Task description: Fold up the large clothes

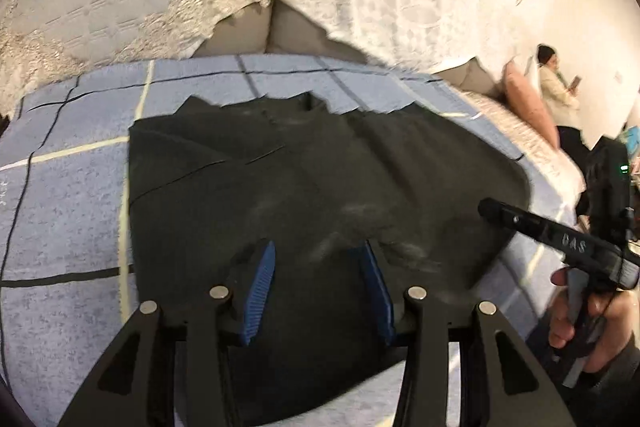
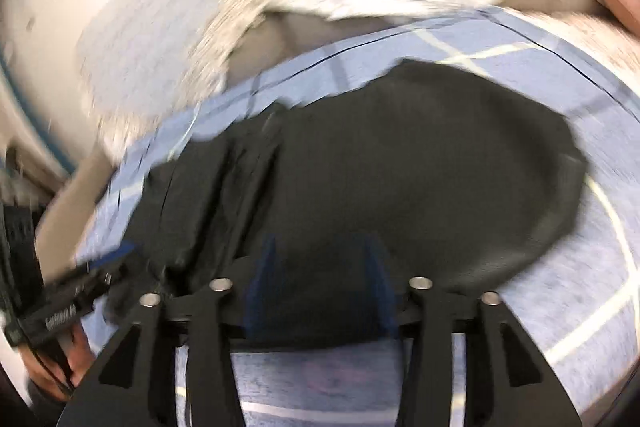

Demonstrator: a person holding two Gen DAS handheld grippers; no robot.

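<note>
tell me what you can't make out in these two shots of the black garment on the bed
- Near hem of the black garment: left wrist view, hidden behind the open left gripper.
- Folds at the garment's left side: right wrist view, smeared by motion blur.
- Right gripper blue pads: right wrist view, blurred, though visibly apart and holding nothing.
- What the seated person holds: left wrist view, too small.
- Blue checked blanket extent: cut off by the fisheye edge.

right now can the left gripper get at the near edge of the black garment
Probably yes. The left gripper is open just above the black garment, which lies flat on the blue checked cover. Nothing sits between them; the right gripper is off to the side.
</note>
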